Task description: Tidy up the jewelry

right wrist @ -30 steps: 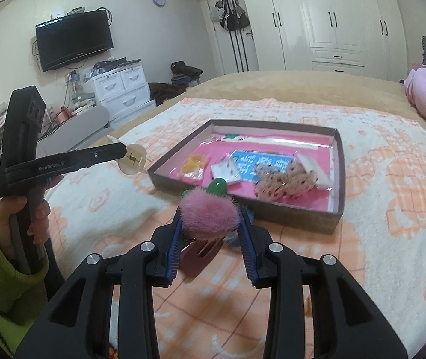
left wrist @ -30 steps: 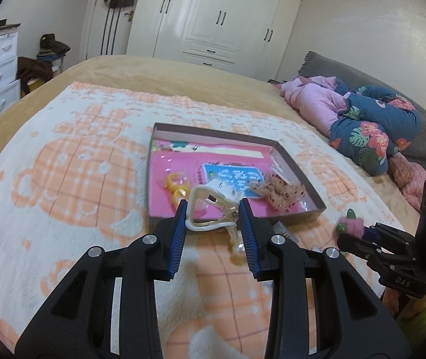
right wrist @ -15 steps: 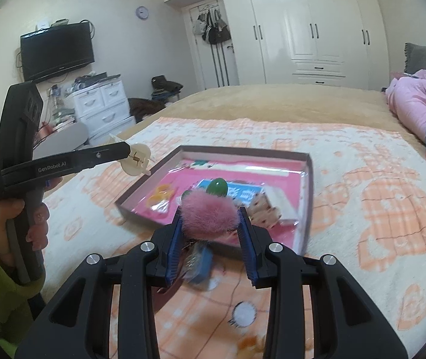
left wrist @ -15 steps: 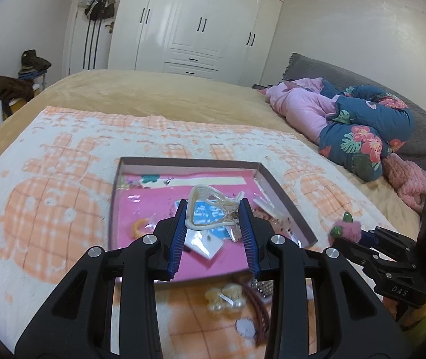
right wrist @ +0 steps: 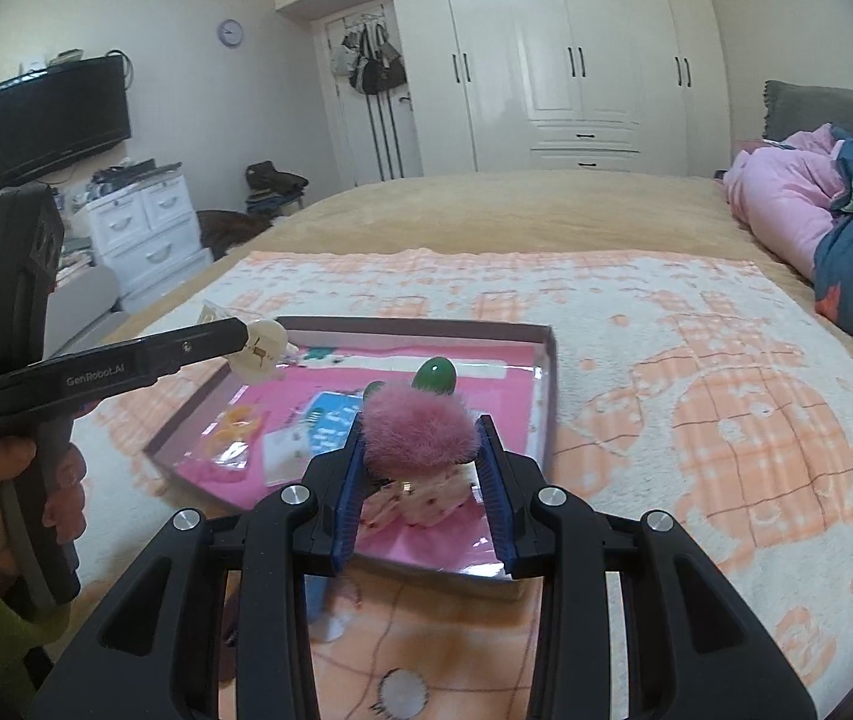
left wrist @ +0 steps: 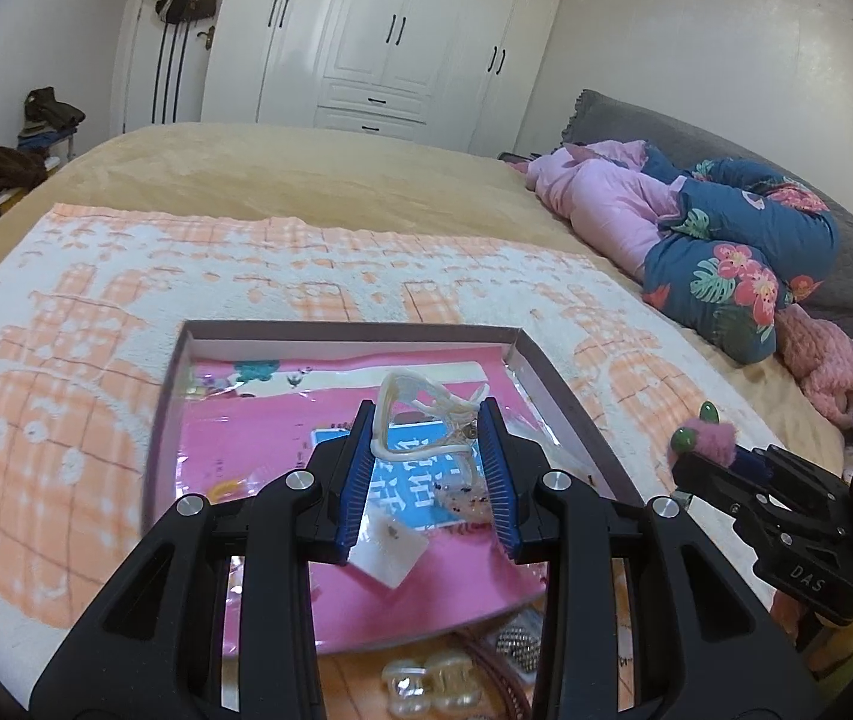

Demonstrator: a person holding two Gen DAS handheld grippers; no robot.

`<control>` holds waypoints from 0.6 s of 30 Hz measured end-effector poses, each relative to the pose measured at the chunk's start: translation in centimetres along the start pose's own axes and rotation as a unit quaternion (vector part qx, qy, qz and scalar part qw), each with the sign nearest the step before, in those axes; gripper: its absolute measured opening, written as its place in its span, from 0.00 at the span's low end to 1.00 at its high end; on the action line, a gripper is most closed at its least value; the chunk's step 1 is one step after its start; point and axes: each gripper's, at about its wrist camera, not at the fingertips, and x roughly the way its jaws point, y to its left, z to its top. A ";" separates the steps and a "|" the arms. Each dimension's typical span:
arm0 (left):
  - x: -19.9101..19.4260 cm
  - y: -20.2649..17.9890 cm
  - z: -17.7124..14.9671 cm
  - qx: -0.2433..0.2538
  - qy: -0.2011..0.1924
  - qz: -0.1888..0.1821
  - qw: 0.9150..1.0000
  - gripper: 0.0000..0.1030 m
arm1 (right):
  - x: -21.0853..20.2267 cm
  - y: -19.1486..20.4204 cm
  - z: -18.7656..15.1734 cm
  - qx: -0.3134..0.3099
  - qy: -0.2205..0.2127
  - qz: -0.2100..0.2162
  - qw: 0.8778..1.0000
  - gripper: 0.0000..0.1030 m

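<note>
A shallow brown box (left wrist: 552, 369) (right wrist: 548, 372) with a pink lining lies on the orange-and-white blanket and holds packets and small jewelry. My left gripper (left wrist: 426, 450) is shut on a cream hair claw clip (left wrist: 420, 420) and holds it above the box; the clip also shows in the right wrist view (right wrist: 261, 348). My right gripper (right wrist: 420, 456) is shut on a pink fluffy hair clip with green beads (right wrist: 417, 429), above the box's near right part. It also shows in the left wrist view (left wrist: 705, 435).
Loose pieces lie on the blanket in front of the box: a pearl clip (left wrist: 432, 687), a beaded piece (left wrist: 513, 642) and a white disc (right wrist: 404, 690). Pink and floral bedding (left wrist: 726, 252) is piled at the right. A white dresser (right wrist: 144, 228) stands left of the bed.
Both grippers have risen and moved forward over the box, each still holding its clip. The box now lies directly under both.
</note>
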 end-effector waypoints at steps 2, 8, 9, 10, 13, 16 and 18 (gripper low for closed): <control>0.8 -0.1 0.0 0.001 0.004 -0.004 1.000 0.25 | 0.5 -0.3 -0.1 0.003 0.004 -0.006 1.000 0.32; 3.2 -0.6 -0.2 0.008 0.020 -0.007 1.000 0.25 | 1.9 -1.1 -0.5 0.011 0.019 -0.025 0.999 0.32; 3.5 -0.7 -0.2 0.008 0.023 -0.008 1.000 0.25 | 2.1 -1.2 -0.5 0.011 0.021 -0.028 0.999 0.32; 4.0 -0.7 -0.2 0.008 0.025 -0.009 1.000 0.25 | 2.3 -1.3 -0.6 0.011 0.024 -0.030 0.999 0.32; 4.8 -0.6 -0.4 0.004 0.031 -0.013 0.999 0.25 | 2.9 -1.5 -1.0 0.012 0.034 -0.034 0.999 0.32; 5.7 -0.3 -0.6 -0.003 0.040 -0.015 0.999 0.25 | 3.6 -1.6 -1.5 0.013 0.049 -0.035 0.998 0.32; 6.1 -0.1 -0.8 -0.005 0.048 -0.015 0.999 0.25 | 4.2 -1.5 -1.8 0.013 0.060 -0.034 0.998 0.32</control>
